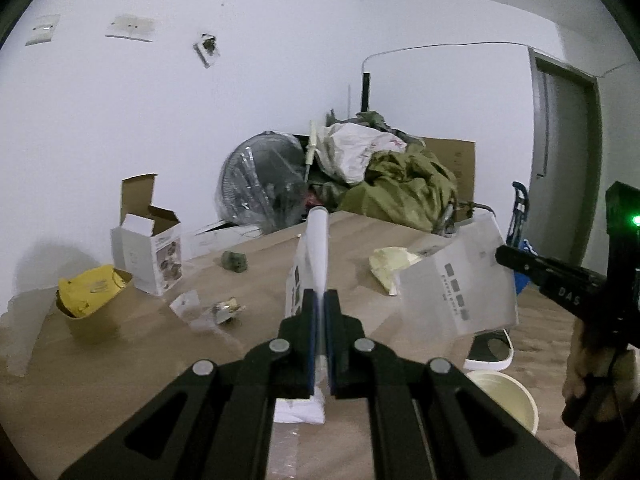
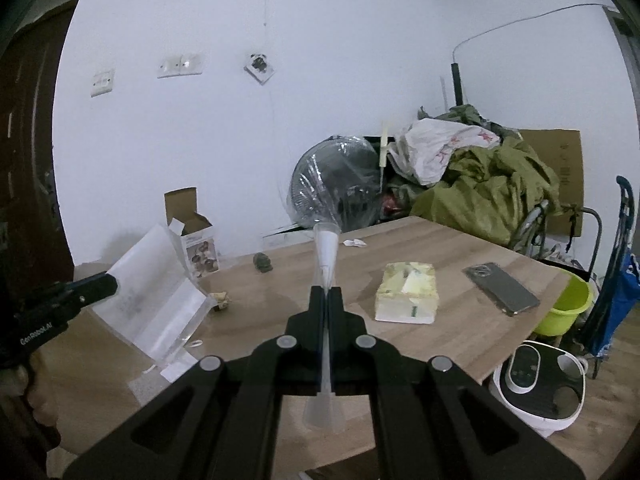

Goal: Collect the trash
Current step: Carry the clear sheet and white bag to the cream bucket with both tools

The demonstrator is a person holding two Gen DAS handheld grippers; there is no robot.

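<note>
My left gripper [image 1: 320, 300] is shut on a flat white and clear package [image 1: 316, 248], seen edge-on above the wooden table [image 1: 120, 360]. In the right wrist view that same package [image 2: 148, 292] hangs from the left gripper [image 2: 112, 284] at the left. My right gripper [image 2: 326, 294] is shut on a translucent package [image 2: 326, 252], also edge-on; in the left wrist view this package [image 1: 456, 284] shows grey printed marks and hangs from the right gripper [image 1: 500, 254]. Loose trash lies on the table: a crumpled wrapper [image 1: 228, 308], a green lump [image 1: 235, 261], a clear plastic scrap [image 1: 186, 304].
A paper cup with a yellow wrapper [image 1: 92, 292] and an open white carton [image 1: 148, 256] stand at the table's left. A tissue pack [image 2: 406, 292] and a phone [image 2: 502, 288] lie to the right. Past the table edge are a cream bucket [image 1: 504, 400], a green bucket [image 2: 568, 306] and a white appliance [image 2: 540, 384].
</note>
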